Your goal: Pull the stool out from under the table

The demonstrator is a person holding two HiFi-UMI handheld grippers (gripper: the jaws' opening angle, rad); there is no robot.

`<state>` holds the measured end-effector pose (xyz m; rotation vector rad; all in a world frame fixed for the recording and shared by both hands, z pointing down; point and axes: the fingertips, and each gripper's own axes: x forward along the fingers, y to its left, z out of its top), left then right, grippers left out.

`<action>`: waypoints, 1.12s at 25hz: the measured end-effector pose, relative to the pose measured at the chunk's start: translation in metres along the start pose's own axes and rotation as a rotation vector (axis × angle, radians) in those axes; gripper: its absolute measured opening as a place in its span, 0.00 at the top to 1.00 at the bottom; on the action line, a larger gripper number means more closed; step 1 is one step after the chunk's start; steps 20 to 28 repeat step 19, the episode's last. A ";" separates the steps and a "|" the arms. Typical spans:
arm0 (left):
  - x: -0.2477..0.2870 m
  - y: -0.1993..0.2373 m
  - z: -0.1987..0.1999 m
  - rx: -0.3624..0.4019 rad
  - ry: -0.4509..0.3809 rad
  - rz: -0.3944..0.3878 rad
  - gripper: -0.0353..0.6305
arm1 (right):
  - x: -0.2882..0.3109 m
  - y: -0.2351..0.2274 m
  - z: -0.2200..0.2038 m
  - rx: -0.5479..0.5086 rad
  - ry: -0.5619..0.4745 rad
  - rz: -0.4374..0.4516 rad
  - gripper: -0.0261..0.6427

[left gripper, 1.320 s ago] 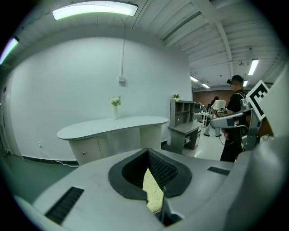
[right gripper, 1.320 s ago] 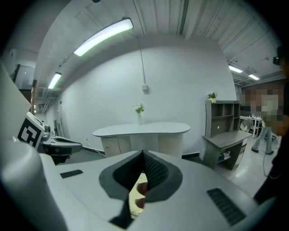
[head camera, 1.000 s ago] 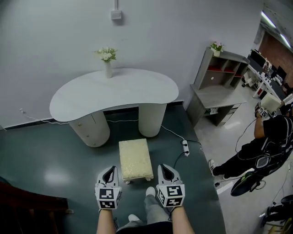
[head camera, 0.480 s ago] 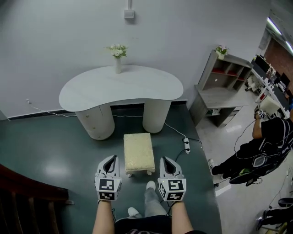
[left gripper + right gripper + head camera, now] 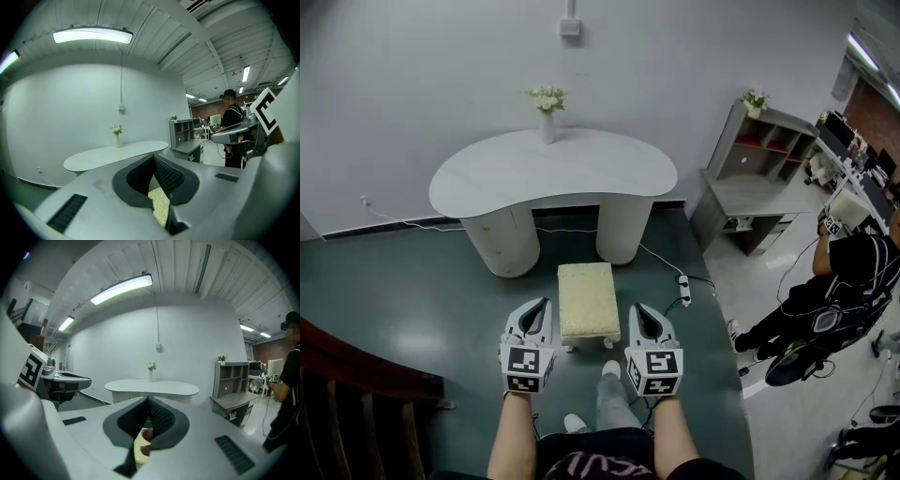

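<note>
Both tongs pressed together, nothing pinched. L gripper (image 5: 540, 307) view: pads (image 5: 165, 174) meet at the tip, only the stool's cream top shows thru the gap below. R gripper (image 5: 638, 310) view: same, pads (image 5: 159, 414) closed tip to tip; small reddish blobs low in the gap, can't tell what.

Stool (image 5: 588, 300) is out on the green floor (image 5: 412, 309) in front of the table (image 5: 553, 173), centred on the gap btw its two pedestal legs. Far end sits about level w/ the pedestal bases, and the rest is clear of the tabletop outline in head view. Upright, long axis pointing away from the table.

Grippers sit further out from the table. L lines up roughly w/ the table's left pedestal (image 5: 499, 242), R w/ the right pedestal (image 5: 622, 229). Both point toward the table, and neither touches the stool.

Vase w/ flowers (image 5: 547, 117) stands at the table's back edge by the wall. Power strip (image 5: 682, 286) + cable lie on the floor off the table's right front. Grey shelf unit (image 5: 750, 159) is right of the table. Person in black (image 5: 834, 300) stands well to the table's right.
</note>
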<state>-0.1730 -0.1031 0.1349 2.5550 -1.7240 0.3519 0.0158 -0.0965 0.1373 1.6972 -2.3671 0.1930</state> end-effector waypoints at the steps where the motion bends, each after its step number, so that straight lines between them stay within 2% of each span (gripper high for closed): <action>1: 0.000 0.001 0.001 0.001 0.005 0.006 0.93 | 0.000 0.000 0.002 -0.003 -0.005 0.000 0.87; 12: -0.006 0.001 0.004 0.012 0.027 0.034 0.93 | -0.005 -0.002 0.010 -0.025 -0.019 0.011 0.87; 28: -0.008 -0.004 0.008 0.003 0.023 0.028 0.93 | -0.007 -0.001 0.012 -0.038 -0.018 0.015 0.87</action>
